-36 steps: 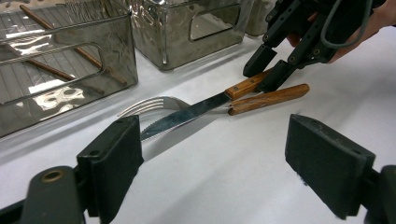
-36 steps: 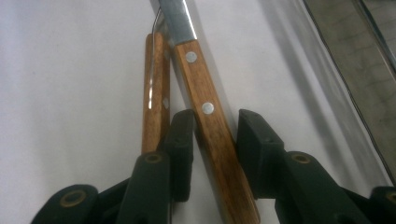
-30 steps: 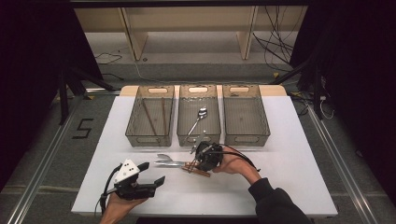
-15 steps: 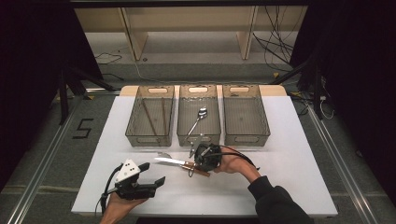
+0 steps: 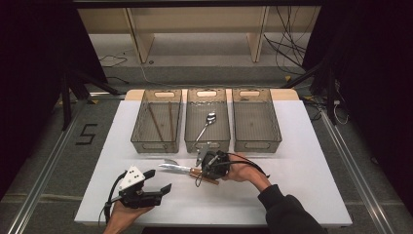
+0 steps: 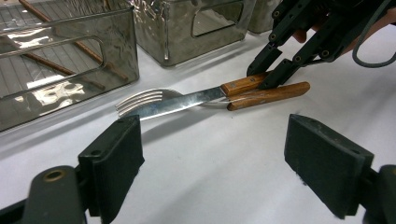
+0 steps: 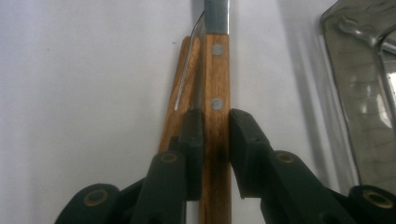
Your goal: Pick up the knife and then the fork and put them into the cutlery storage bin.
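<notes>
I have the knife (image 7: 215, 93) by its wooden handle: my right gripper (image 7: 215, 154) has its jaws closed in on the handle's two sides, the pads pressing the wood just behind the second rivet, after the jaws have just been closing on it. The knife lies flat on the white table (image 5: 302, 161), a little toward the near edge from the middle bin and roughly midway between the left and right edges, its blade pointing toward the left edge. A fork (image 6: 144, 100) with a matching wooden handle lies touching it, its handle beside the knife's and slightly splayed off, its tines poking out under the blade on the left. In the left gripper view I see both handles side by side with the right gripper's black jaws (image 6: 275, 65) down on the upper one. My left gripper (image 5: 146, 187) is held near the near edge toward the left corner, well apart from the cutlery, its jaws spread wide with nothing between them. Along the far side of the table stand three clear smoky bins in a row: the left bin (image 5: 139, 141) holds thin brown sticks (image 5: 156, 124), the middle bin (image 5: 191, 142) holds a spoon (image 5: 207, 123), and the right bin (image 5: 277, 131) sits beside it toward the right edge. My right hand's dark sleeve (image 5: 287, 212) comes in over the near edge.
</notes>
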### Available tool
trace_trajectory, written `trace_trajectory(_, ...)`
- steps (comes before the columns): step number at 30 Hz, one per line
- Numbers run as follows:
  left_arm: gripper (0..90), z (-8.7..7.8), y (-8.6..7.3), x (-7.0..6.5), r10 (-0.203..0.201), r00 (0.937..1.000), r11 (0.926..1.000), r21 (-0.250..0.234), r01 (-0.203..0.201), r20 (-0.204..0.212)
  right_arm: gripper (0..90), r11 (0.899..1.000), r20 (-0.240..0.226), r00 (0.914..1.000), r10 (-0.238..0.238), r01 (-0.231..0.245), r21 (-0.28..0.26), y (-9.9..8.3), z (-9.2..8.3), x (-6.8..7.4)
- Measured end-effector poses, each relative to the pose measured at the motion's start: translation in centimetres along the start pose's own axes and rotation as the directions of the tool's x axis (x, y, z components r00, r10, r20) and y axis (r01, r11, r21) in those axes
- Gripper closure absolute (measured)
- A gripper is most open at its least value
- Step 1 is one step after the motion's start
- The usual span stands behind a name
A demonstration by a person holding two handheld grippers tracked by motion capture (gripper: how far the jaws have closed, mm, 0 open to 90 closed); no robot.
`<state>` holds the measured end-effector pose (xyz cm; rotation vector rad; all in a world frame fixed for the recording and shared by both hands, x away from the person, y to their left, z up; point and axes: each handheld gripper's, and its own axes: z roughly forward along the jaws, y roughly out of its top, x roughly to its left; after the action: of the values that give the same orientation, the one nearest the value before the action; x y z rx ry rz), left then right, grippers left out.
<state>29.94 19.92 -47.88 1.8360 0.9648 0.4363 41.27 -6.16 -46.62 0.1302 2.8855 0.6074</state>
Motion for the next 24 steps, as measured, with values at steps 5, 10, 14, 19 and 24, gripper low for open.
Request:
trace_trajectory(5,19.0,0.0,0.0,0.1,-0.012,0.9999,0.9999,-0.006,0.012,-0.001,76.4,0.999,0.014,0.9995,0.028,-0.027,-0.046,-0.1,-0.7,-0.2)
trace_trajectory(10,19.0,-0.1,0.0,0.2,-0.015,0.9999,0.9999,-0.007,0.015,-0.005,76.3,0.996,0.021,0.9990,0.039,-0.037,-0.085,0.1,-1.6,0.1)
trace_trajectory(14,19.0,-0.1,0.0,0.2,-0.023,0.9997,0.9996,-0.017,0.023,-0.007,76.3,0.991,0.032,0.9975,0.063,-0.059,-0.119,0.1,-2.6,0.1)
trace_trajectory(19,19.0,-0.2,-0.1,0.4,-0.033,0.9995,0.9989,-0.034,0.033,-0.002,76.3,0.981,0.046,0.9931,0.108,-0.099,-0.166,-0.2,-3.7,-0.1)
trace_trajectory(24,19.0,-0.3,0.0,0.4,-0.036,0.9993,0.9982,-0.047,0.036,-0.003,76.3,0.968,0.062,0.9859,0.155,-0.140,-0.208,-0.5,-4.7,-0.4)
